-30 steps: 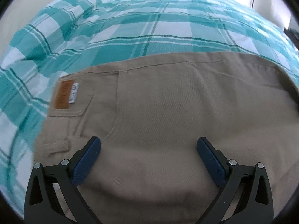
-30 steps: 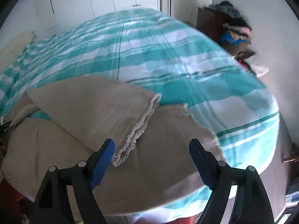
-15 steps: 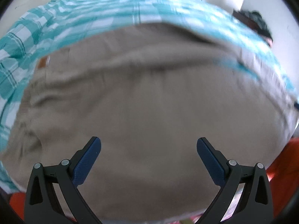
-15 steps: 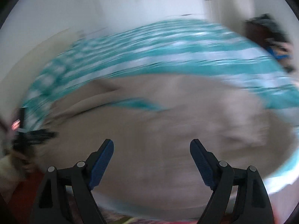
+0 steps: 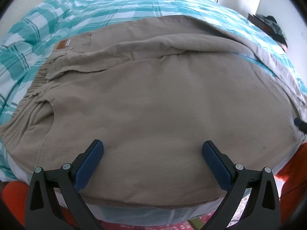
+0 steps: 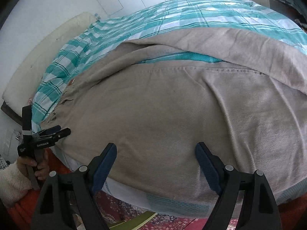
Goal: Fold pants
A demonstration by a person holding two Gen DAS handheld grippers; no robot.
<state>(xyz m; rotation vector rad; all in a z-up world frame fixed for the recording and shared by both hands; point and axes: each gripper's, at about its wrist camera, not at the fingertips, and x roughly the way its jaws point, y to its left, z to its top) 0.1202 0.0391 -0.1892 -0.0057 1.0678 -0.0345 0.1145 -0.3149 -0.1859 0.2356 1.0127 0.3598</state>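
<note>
With the pants (image 5: 163,105) flat on the bed (image 5: 134,2), you hover left gripper (image 5: 152,153) and right gripper (image 6: 156,153), both wide and empty, over the near edge to grab it.

Daylight floods in from the far side of the room, washing the top of the left wrist view to near white. The checked bedspread (image 5: 115,5) glares at its far edge. Both views are sharp, without motion blur. Soft shadow lies in the folds of the beige pants (image 5: 157,103). Fisheye bending curves the bed; dark vignette rings every corner.
</note>
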